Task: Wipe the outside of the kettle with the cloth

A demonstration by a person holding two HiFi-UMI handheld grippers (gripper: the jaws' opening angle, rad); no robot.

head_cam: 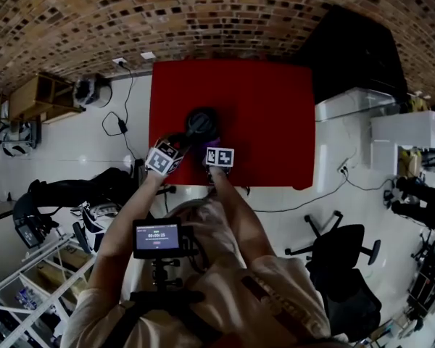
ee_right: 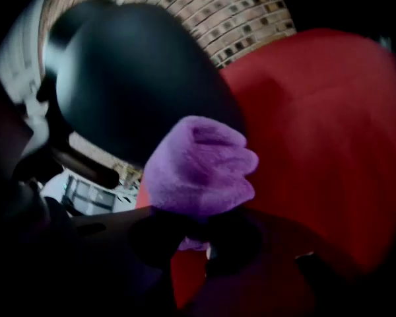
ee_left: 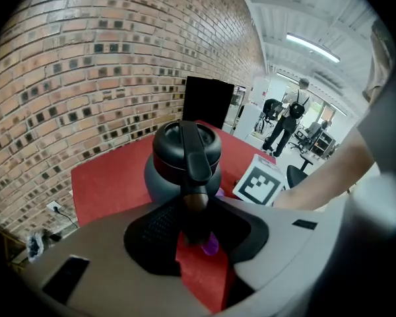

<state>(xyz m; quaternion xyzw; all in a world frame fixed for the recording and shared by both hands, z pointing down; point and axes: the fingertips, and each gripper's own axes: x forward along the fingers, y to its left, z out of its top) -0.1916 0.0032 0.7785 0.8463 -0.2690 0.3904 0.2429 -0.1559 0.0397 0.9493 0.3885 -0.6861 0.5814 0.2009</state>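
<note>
A dark, round kettle (head_cam: 201, 124) stands on the red table (head_cam: 268, 107). My left gripper (ee_left: 193, 226) is shut on the near end of the kettle's black handle (ee_left: 193, 157), which runs over the lid. In the head view this left gripper (head_cam: 180, 142) sits at the kettle's near left. My right gripper (ee_right: 201, 233) is shut on a bunched purple cloth (ee_right: 201, 164), and the cloth lies against the kettle's dark side (ee_right: 138, 78). From above, the right gripper (head_cam: 214, 147) is at the kettle's near right. The right gripper view is blurred.
A brick wall (head_cam: 203, 13) runs behind the table. A black panel (head_cam: 355, 49) stands at the table's far right, with white boxes (head_cam: 391, 129) beside it. A black office chair (head_cam: 344, 256) and floor cables (head_cam: 119, 118) lie around the table's near side.
</note>
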